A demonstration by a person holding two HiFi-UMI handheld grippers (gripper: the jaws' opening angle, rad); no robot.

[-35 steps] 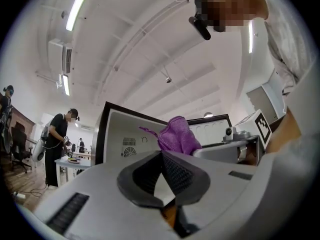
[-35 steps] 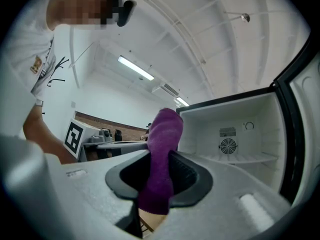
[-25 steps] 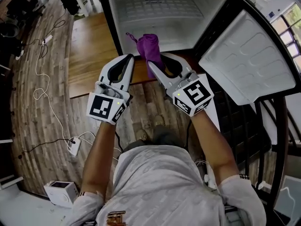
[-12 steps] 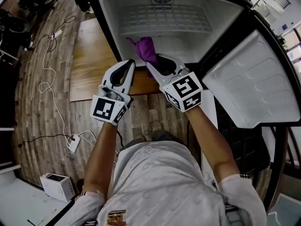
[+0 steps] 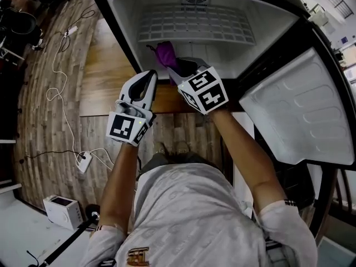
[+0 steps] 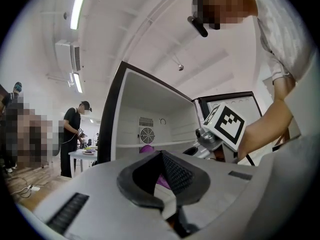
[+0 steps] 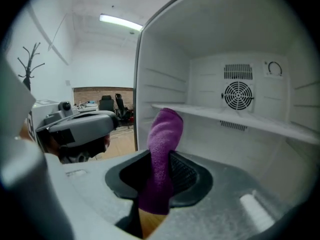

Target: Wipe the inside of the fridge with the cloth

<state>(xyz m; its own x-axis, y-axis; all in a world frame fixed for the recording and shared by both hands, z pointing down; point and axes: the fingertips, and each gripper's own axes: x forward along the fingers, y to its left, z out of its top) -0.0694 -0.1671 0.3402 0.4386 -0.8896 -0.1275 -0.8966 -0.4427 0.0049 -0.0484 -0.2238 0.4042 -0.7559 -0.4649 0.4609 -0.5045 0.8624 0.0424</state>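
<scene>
my right gripper (image 7: 159, 179) is pinching the cloth (image 7: 162, 144) between its fingers. the purple roll stands up past the fingertips, and its lower end sinks between the pads, so i can't see how much is held. beyond the fingertips is the open fridge (image 7: 210, 49), with the shelf (image 7: 240, 119) and the fan (image 7: 238, 95) on the back wall further in. i can't tell whether the cloth touches any inner wall. in the head view the marker cube (image 5: 203, 90) covers most of the right fingers, and only the cloth's top pokes out. my left gripper (image 6: 161, 156) has its fingers pressed together on nothing, just left of the right fingers at the fridge's front edge. the door (image 5: 300, 110) stands open to the right of the fingers, cut off by the frame edge.
</scene>
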